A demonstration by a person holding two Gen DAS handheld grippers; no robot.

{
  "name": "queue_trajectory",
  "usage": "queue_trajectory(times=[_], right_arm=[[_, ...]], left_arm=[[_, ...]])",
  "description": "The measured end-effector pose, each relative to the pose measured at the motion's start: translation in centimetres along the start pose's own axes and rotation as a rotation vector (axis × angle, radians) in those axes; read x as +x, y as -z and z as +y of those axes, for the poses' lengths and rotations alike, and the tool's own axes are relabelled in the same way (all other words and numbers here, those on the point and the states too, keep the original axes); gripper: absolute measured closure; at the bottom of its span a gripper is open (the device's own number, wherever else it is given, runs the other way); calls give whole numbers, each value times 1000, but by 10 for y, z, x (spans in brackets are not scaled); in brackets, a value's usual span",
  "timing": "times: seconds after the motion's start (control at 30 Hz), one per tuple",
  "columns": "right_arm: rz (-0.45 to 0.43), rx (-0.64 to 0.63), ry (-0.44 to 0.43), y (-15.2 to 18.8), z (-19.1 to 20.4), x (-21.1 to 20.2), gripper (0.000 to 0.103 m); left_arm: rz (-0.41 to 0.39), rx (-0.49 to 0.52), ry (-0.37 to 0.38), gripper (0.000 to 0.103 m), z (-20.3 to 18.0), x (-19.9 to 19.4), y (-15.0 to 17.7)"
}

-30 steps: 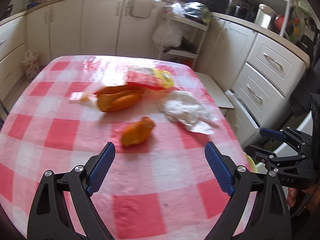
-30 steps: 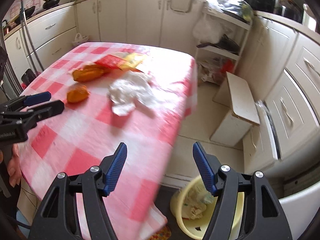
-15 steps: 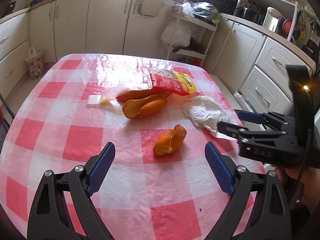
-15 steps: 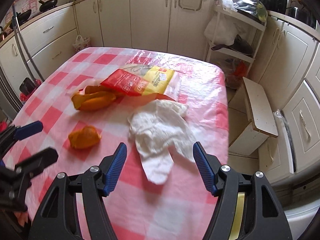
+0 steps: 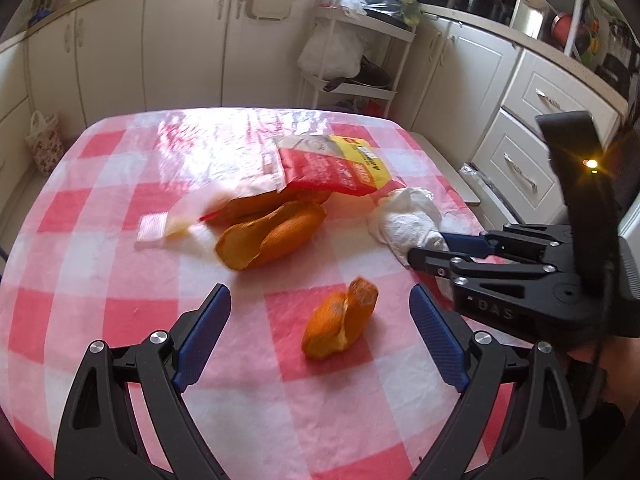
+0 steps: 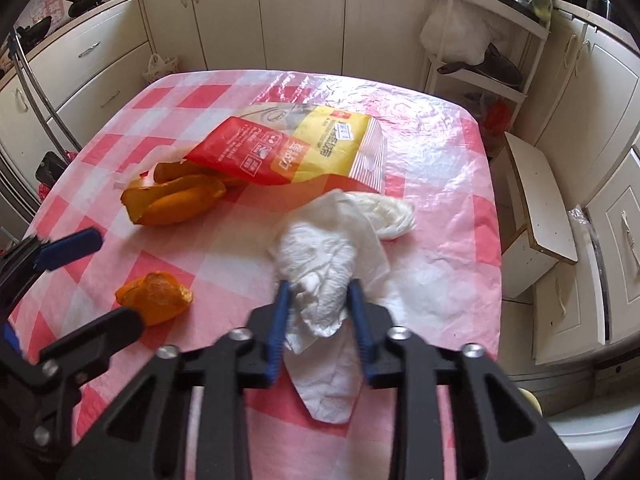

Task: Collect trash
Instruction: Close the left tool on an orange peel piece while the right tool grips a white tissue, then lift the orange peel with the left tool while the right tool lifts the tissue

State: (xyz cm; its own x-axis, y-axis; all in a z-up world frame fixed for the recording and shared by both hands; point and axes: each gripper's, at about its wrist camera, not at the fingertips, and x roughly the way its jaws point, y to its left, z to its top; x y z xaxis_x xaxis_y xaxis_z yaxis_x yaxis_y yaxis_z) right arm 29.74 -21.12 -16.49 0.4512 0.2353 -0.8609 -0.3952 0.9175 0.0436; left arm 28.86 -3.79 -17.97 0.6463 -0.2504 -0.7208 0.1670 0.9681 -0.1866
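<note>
A crumpled white tissue (image 6: pixel 328 264) lies on the pink checked table (image 6: pixel 440 184); it also shows in the left wrist view (image 5: pixel 408 220). My right gripper (image 6: pixel 320 300) is closed around its near part, fingers pressing each side. My left gripper (image 5: pixel 320 320) is open, just short of a small orange peel (image 5: pixel 340 328), also in the right wrist view (image 6: pixel 154 296). Larger orange peels (image 5: pixel 272 232) and a red and yellow snack bag (image 5: pixel 332 164) lie further back.
A clear plastic wrapper (image 5: pixel 168 224) lies left of the large peels. White cabinets (image 5: pixel 160 40) and a wire shelf rack (image 5: pixel 352 60) stand beyond the table. A low white stool (image 6: pixel 536 212) stands right of the table. A yellow bin's rim (image 6: pixel 528 398) shows below the table edge.
My right gripper moved forward over the table and closed its fingers on the white tissue. My left gripper moved slightly closer to the small orange peel and stayed open.
</note>
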Motion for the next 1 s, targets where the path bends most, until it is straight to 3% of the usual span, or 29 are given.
queue_trajectory(times=[0.03,0.2,0.27,0.37,0.63,1.0], right_arm=[[3,-2,-8,2,-1,-2,81],[10,-58,-30,14,1,-13,85],[-1,-88,-52,19,6,-19,85],[-10,-133,-88,29,13,-30,85],[-11,-178,-87,44,13,-45,85],[-18,-176,-61,65,6,-62,84]], left_arm=[[11,13,-2,22,-2,3,-1],[77,64,7,72,-15,12,5],[77,57,8,78,-15,9,9],[71,28,9,79,-12,-2,18],[50,-21,9,80,-2,-31,37],[85,-43,-13,80,-4,-32,53]])
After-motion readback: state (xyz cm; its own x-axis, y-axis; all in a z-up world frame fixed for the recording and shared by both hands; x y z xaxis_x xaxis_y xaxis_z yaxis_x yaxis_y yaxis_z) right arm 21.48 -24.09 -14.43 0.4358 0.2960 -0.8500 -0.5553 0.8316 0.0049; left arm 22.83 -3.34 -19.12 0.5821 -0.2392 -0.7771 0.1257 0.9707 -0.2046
